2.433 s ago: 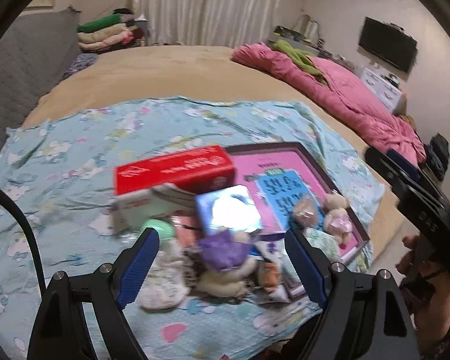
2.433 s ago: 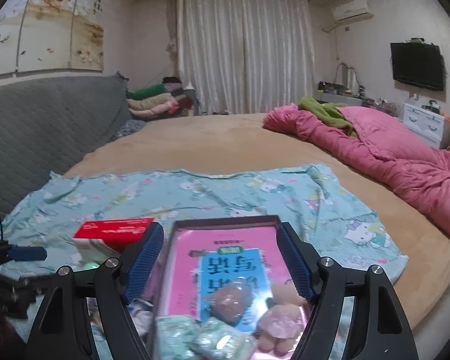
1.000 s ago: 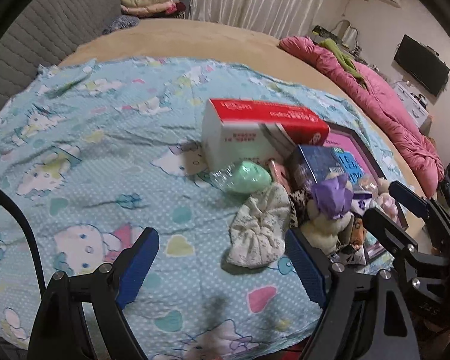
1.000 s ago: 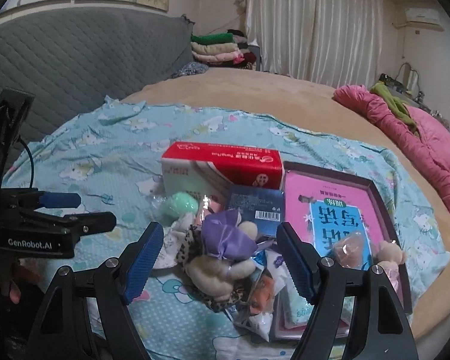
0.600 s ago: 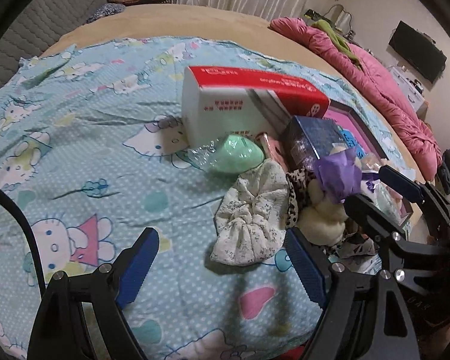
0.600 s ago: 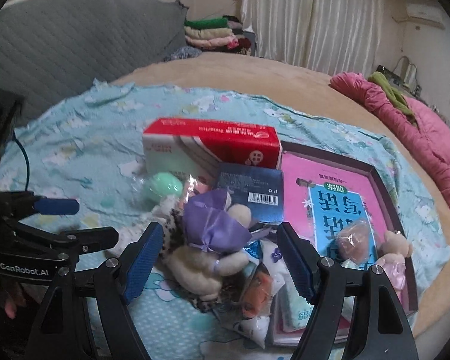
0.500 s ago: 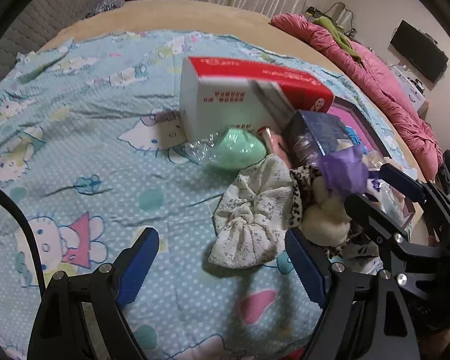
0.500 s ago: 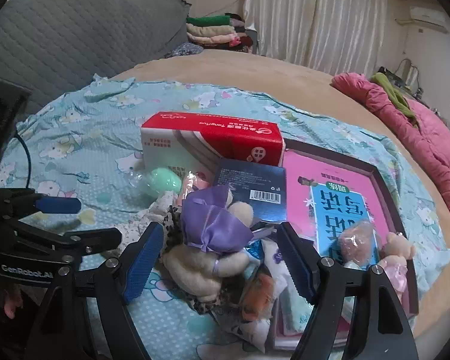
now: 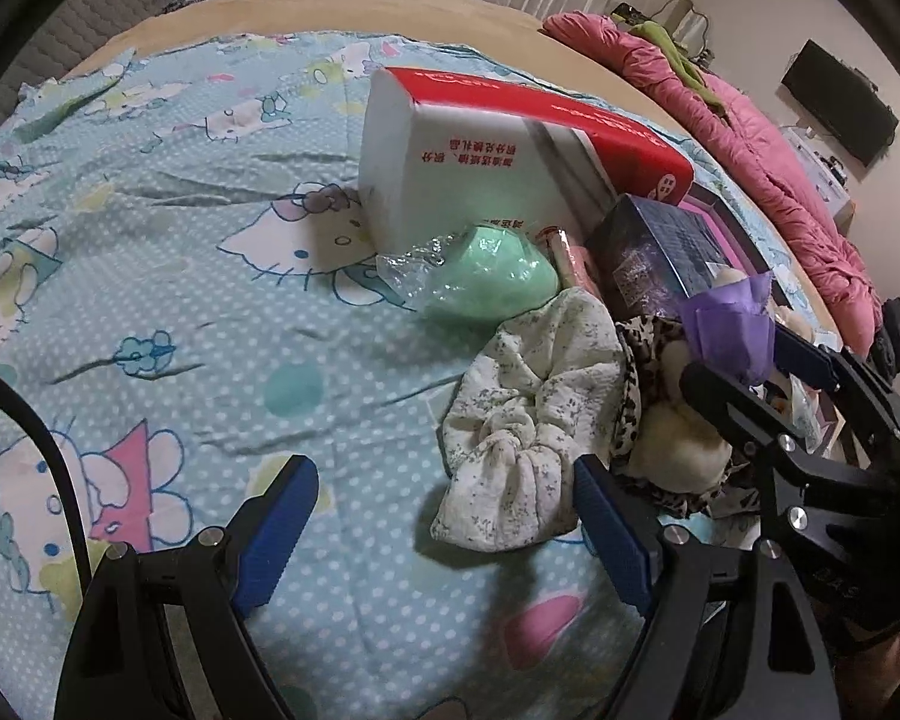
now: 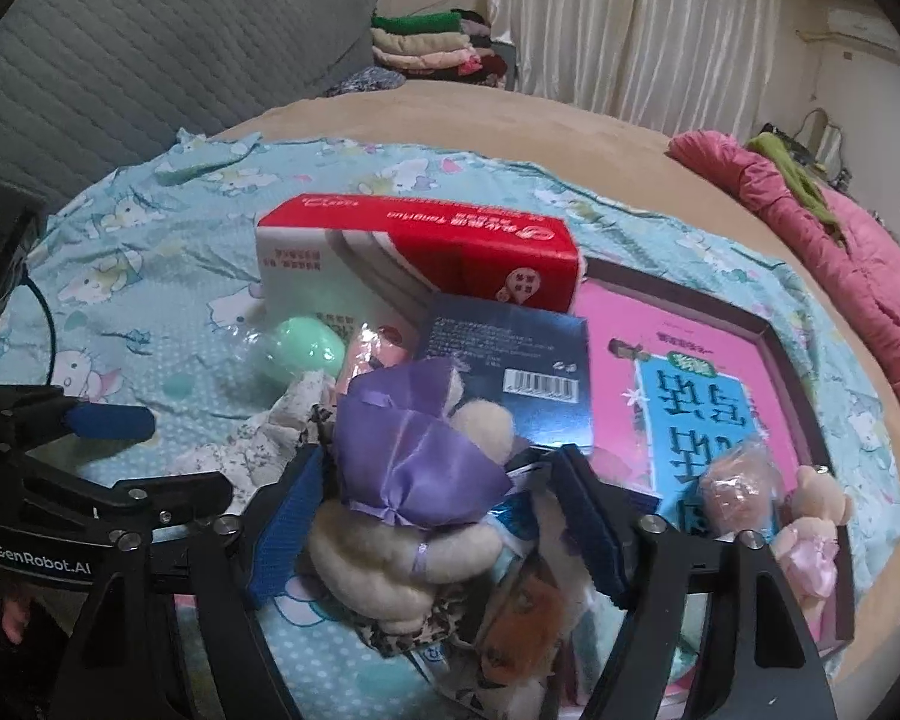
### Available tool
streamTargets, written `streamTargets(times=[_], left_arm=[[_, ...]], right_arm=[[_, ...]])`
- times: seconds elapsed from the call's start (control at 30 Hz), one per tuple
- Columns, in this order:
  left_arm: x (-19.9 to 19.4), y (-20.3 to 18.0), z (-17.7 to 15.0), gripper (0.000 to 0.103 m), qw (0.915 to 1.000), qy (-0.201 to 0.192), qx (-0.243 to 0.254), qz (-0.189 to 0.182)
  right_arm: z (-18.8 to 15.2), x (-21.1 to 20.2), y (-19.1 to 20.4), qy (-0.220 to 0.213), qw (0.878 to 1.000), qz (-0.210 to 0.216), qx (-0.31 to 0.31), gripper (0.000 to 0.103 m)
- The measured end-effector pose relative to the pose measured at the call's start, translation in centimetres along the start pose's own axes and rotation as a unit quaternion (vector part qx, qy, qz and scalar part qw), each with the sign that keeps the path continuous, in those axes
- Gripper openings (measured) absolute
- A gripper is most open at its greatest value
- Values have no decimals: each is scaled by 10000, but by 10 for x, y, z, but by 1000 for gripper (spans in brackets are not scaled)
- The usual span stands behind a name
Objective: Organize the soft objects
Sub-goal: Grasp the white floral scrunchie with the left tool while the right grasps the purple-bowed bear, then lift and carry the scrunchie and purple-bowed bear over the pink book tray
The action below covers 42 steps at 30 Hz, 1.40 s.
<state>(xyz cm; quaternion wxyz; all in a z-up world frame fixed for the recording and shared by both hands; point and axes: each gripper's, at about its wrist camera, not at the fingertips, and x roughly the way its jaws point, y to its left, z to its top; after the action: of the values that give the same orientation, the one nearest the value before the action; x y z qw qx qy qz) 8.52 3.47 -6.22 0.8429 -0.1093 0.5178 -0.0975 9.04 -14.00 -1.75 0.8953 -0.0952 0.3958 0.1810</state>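
A white floral scrunchie [image 9: 528, 420] lies on the blue cartoon sheet [image 9: 180, 276] between the fingers of my left gripper [image 9: 444, 534], close to the right pad and untouched. That gripper is open. A cream plush with a purple ribbon [image 10: 414, 480] sits on the pile between the fingers of my right gripper [image 10: 441, 519]. Its jaws are closing, and a gap still shows at the right pad. Beside the plush lie a leopard scrunchie [image 9: 636, 372] and a green foam ball in plastic wrap [image 9: 492, 282]. The right gripper [image 9: 750, 384] also shows in the left wrist view.
A red and white tissue box [image 10: 414, 258], a dark blue box [image 10: 510, 372] and a pink book in a dark tray [image 10: 780, 336] crowd the pile. A small pink bear [image 10: 810, 534] and snack packets [image 10: 522, 612] lie there too. A pink quilt [image 10: 840, 252] lies far right.
Both grippers have sunk closer to the pile. The right fingers now flank the purple-ribboned plush and stand slightly narrower. The left fingers now frame the floral scrunchie.
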Motion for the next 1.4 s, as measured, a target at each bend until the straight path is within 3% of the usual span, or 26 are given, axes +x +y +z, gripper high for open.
streamTargets(times=[0.2, 0.3, 0.43, 0.6, 0.97, 1.23, 1.4], left_arm=[[7, -5, 3, 80, 9999, -30, 37, -152], [11, -13, 4, 65, 9997, -54, 105, -220], [18, -25, 5, 35, 9989, 61, 226, -400], [18, -32, 6, 19, 9987, -19, 336, -389], [-32, -24, 3, 16, 9966, -698, 265, -353], [-65, -19, -6, 16, 9946, -975, 173, -307], [-76, -36, -1, 16, 9934, -1092, 269, -209]], right_arm=[[0, -4, -9, -95, 9999, 126, 71, 60], [-1, -6, -17, -112, 9994, 272, 164, 54], [-1, -9, -20, -143, 9987, 431, 226, 51], [1, -21, -22, -330, 9974, 576, 288, 51], [12, -47, -31, -855, 9922, 789, 456, 51], [14, -58, -33, -1040, 9896, 872, 480, 51], [15, -68, -40, -1204, 9873, 872, 560, 51]])
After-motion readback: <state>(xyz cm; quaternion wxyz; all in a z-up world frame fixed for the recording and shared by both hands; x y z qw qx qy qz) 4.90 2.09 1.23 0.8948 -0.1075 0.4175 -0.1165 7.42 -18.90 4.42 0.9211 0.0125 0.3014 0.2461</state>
